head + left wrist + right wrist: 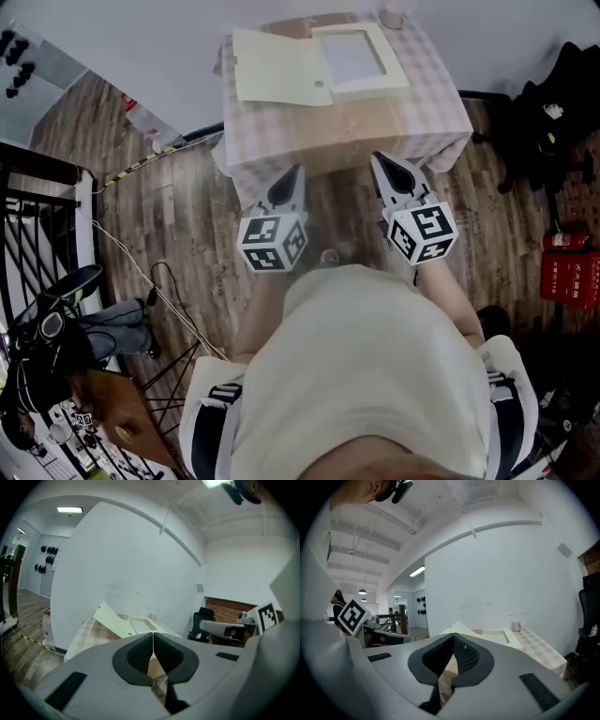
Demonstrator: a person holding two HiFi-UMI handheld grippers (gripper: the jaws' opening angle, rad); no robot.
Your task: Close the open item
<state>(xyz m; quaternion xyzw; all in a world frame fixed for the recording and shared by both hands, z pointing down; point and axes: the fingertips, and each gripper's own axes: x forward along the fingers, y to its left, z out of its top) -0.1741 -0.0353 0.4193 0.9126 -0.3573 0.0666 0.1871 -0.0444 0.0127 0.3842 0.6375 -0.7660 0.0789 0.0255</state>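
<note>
An open cream box (354, 58) lies on a table with a checked cloth (431, 103). Its lid (279, 67) is folded out flat to the left. My left gripper (298, 171) and right gripper (378, 159) hover side by side just short of the table's near edge, both pointing at it. Both are shut with nothing between their pads. The left gripper view shows the left gripper (153, 637) with the lid (112, 618) and box (143, 623) ahead. Beyond my right gripper (453, 637) in its own view, the box (499, 636) is ahead and slightly right.
A small cup (392, 17) stands at the table's far right corner. A black chair (553, 103) and red boxes (572, 272) stand to the right. A black railing (37, 216), cables (159, 281) and camera gear are on the left. A white wall is behind the table.
</note>
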